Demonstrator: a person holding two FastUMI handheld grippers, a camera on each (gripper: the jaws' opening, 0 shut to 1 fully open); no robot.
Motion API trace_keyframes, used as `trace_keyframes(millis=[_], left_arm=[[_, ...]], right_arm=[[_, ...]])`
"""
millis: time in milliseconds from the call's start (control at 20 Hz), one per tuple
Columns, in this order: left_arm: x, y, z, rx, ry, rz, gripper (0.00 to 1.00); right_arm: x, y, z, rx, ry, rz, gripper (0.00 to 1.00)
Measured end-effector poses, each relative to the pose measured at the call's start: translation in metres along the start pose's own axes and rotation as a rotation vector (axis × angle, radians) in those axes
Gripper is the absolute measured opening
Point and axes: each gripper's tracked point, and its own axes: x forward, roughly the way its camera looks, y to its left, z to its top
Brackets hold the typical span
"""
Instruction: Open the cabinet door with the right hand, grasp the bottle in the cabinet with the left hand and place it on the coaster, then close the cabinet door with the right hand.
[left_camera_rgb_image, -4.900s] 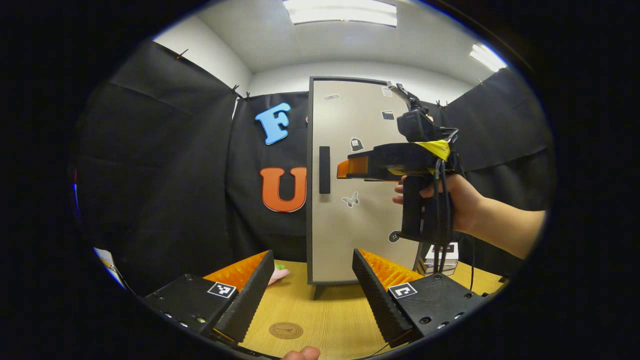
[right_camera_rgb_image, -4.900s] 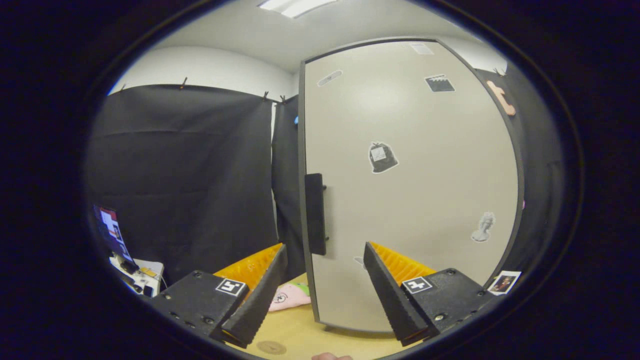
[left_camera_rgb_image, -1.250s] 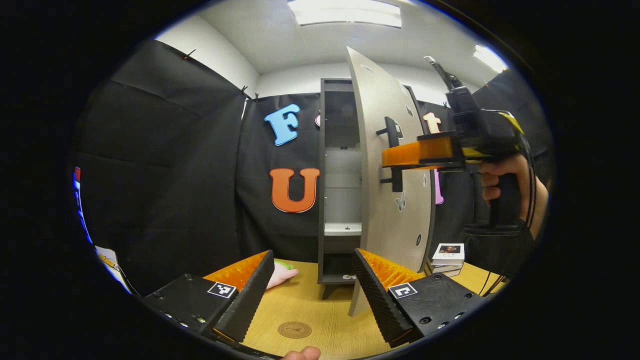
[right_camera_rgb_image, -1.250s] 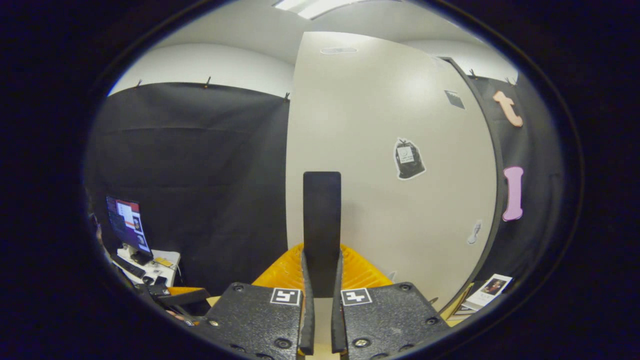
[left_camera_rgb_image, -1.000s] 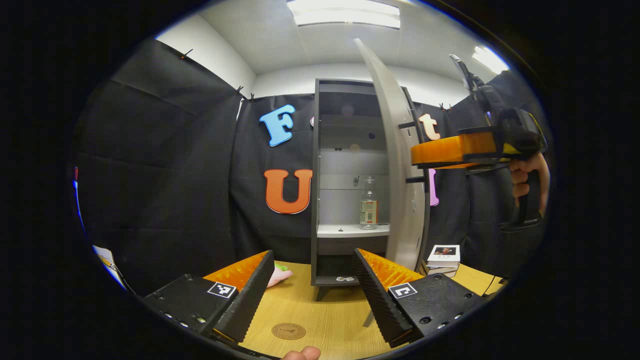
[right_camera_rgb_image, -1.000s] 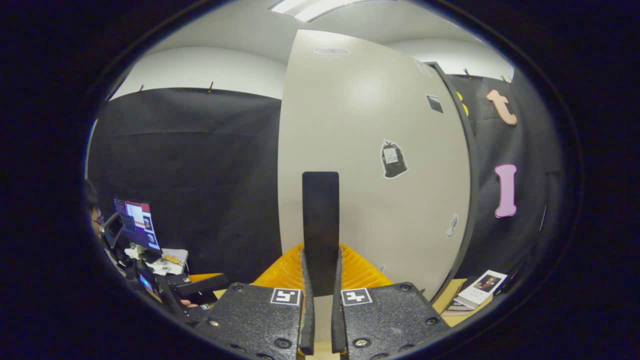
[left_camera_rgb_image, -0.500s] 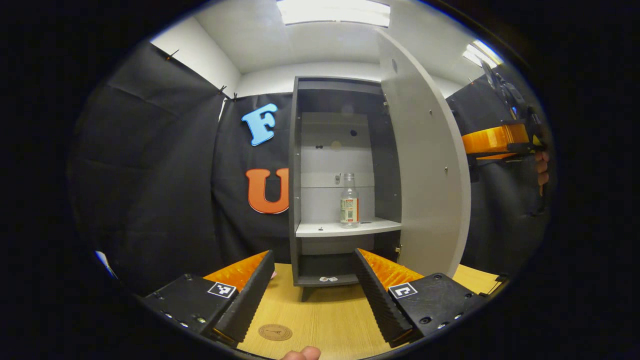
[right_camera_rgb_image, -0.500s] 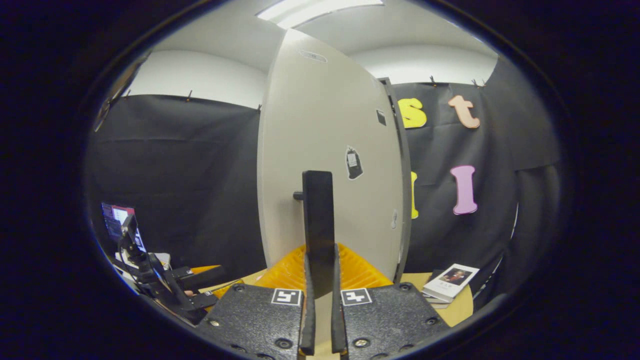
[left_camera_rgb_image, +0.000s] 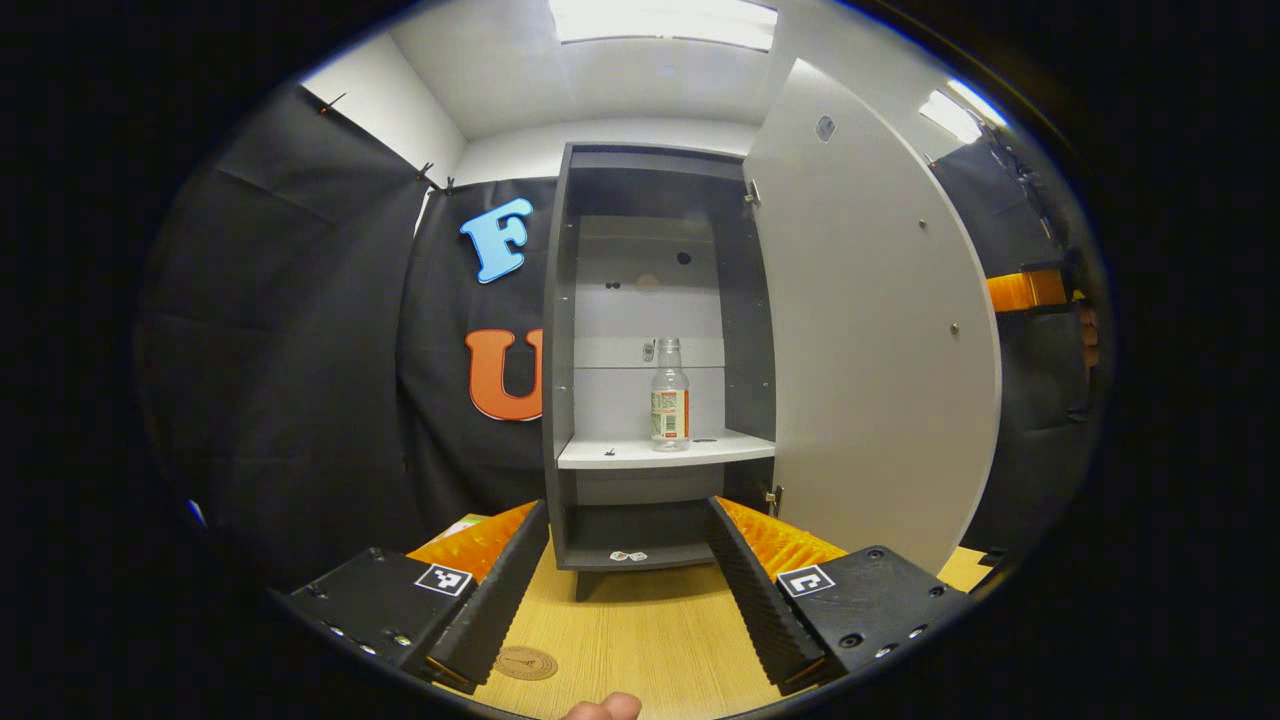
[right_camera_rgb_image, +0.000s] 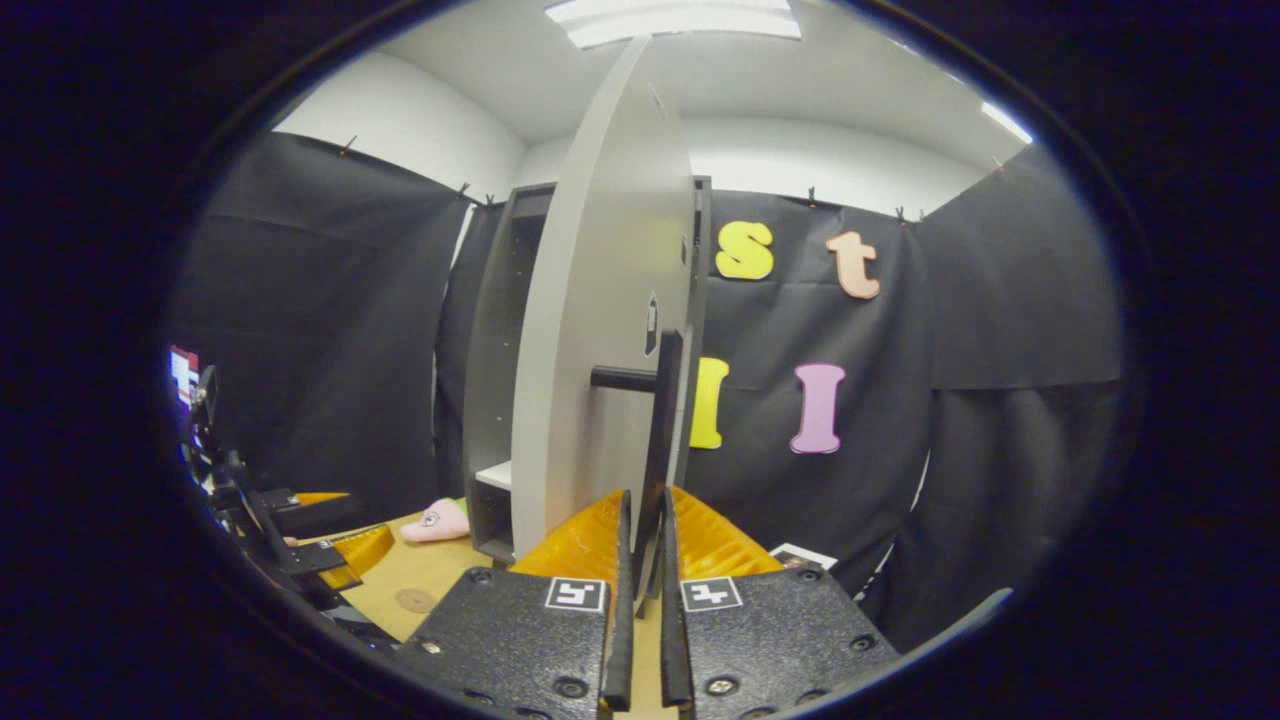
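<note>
Right gripper view: right claw (right_camera_rgb_image: 640, 560) clamps door handle (right_camera_rgb_image: 662, 440); bottle (left_camera_rgb_image: 669, 396) shelved.

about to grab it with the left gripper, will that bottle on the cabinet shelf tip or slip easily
The bottle looks clear and seemingly empty, so probably light. It stands tall and narrow on the shelf, so a nudge could tip it. Its smooth sides may slip; grip mid-body.

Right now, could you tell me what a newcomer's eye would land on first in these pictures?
In the left gripper view, the tall cabinet stands wide open, its pale door swung to the right. A clear labelled bottle stands upright alone on the white middle shelf. In the right gripper view, the right gripper is clamped on the door's dark handle.
</note>
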Motion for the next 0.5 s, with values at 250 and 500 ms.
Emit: trace_keyframes(millis=[250,500], left_arm=[[0.0015,-0.0024,-0.0028,0.001,0.006,0.001,0.95],[-0.0004,-0.003,0.0003,-0.001,-0.005,0.014,0.95]], right_arm=[[0.0064,-0.0123,-0.0048,0.143,-0.01,0.041,0.04],[0.0016,-0.018,-0.0066,0.064,0.0,0.002,0.05]])
